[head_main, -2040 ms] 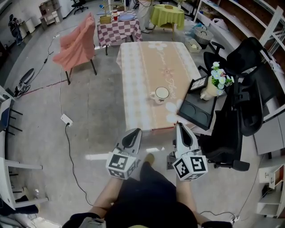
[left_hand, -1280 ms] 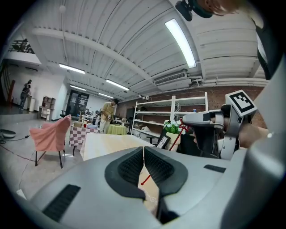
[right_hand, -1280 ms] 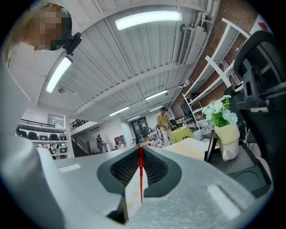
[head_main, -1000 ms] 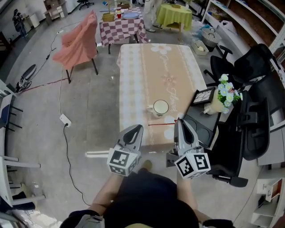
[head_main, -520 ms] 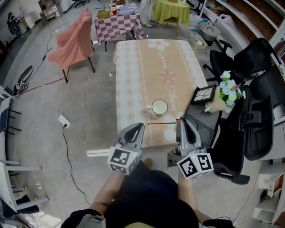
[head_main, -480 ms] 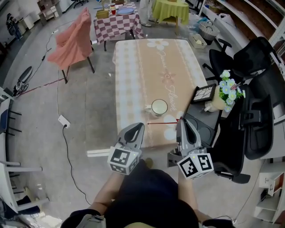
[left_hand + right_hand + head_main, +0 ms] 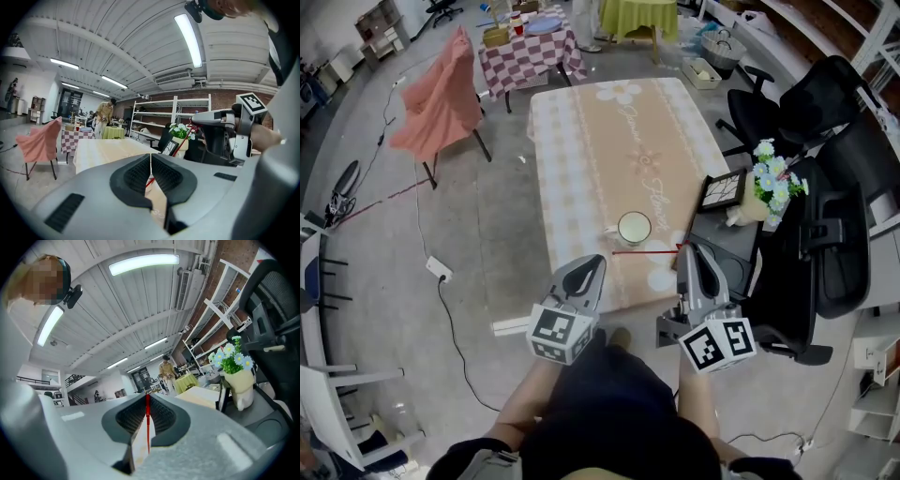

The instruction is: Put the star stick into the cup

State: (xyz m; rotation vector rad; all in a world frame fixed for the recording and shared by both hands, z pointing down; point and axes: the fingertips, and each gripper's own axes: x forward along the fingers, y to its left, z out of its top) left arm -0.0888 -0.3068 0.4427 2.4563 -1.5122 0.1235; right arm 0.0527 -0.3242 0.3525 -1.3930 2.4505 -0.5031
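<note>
Your right claw [image 7: 686,253] is clamped on the star stick [image 7: 645,251] at its right end, the thin red rod stretching left over the front of the desk [image 7: 619,141], just in front of the cup [image 7: 634,228]; the cup stands upright near the desk's front edge, apart from both claws; your left claw [image 7: 589,265], jaws pressed together on nothing, hovers at the desk's front edge, beside the right one

We note a long table [image 7: 614,150] on the grey floor [image 7: 497,216], covered by a beige floral cloth with checked borders. One white cup [image 7: 634,228] stands upright by the near edge, slightly right of centre.
</note>
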